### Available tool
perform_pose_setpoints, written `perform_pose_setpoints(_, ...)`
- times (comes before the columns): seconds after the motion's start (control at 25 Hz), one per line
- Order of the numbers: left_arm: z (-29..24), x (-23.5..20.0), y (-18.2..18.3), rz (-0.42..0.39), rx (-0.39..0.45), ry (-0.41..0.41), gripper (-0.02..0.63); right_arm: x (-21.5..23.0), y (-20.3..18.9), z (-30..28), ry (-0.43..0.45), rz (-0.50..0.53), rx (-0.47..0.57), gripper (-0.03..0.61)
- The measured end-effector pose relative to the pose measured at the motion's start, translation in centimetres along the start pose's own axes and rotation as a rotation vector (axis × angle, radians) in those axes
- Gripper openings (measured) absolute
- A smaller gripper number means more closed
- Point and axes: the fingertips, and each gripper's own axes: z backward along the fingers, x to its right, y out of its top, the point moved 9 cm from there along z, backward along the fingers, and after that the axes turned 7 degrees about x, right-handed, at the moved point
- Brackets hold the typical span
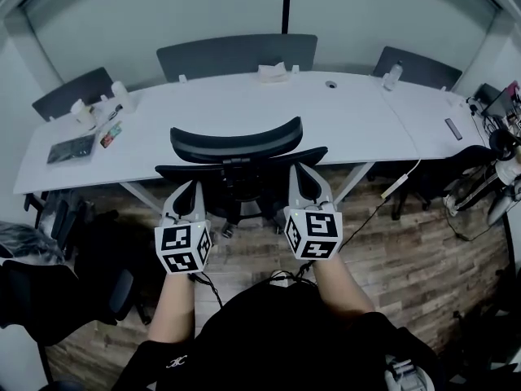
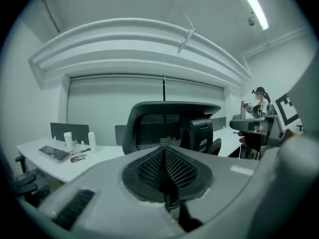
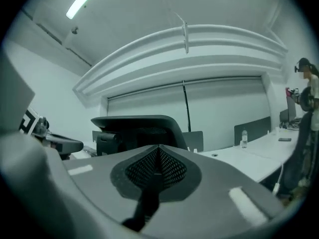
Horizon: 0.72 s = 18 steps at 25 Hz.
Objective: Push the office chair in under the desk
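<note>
A black office chair point(image 1: 236, 142) with a curved headrest stands on the wood floor, facing the long white desk point(image 1: 358, 114), its seat partly under the desk edge. My left gripper point(image 1: 194, 186) is shut and empty, right behind the left end of the backrest point(image 1: 244, 172). At the backrest's right end my right gripper point(image 1: 304, 171) is shut too, with nothing between its jaws. Whether either tip touches the chair cannot be told. The left gripper view has the chair point(image 2: 169, 126) beyond the closed left gripper point(image 2: 164, 152). The right gripper view has it point(image 3: 137, 128) beyond the closed right gripper point(image 3: 158, 149).
Several dark chairs point(image 1: 236, 54) stand behind the desk. Small bottles point(image 1: 84, 112), a dark tablet point(image 1: 72, 148), a tissue box point(image 1: 273, 72) and a water bottle point(image 1: 392, 75) lie on it. A black chair point(image 1: 57, 296) is near left. Cables point(image 1: 370, 214) and equipment point(image 1: 488, 169) crowd the right.
</note>
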Motion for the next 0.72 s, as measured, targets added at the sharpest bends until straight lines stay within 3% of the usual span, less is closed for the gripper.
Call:
perform_pose_setpoints(0.2,-0.1,0.5,-0.4,-0.012,-0.016,0.004,0.008,-0.5,-0.8,0.1,0.018,0.035,-0.043,0.006)
perform_pose_setpoints(0.72,-0.5,0.2,-0.6,-0.025,-0.039,0.039,0.008,0.2,-1.1,-0.3,0.034,0.009,-0.058,0.006)
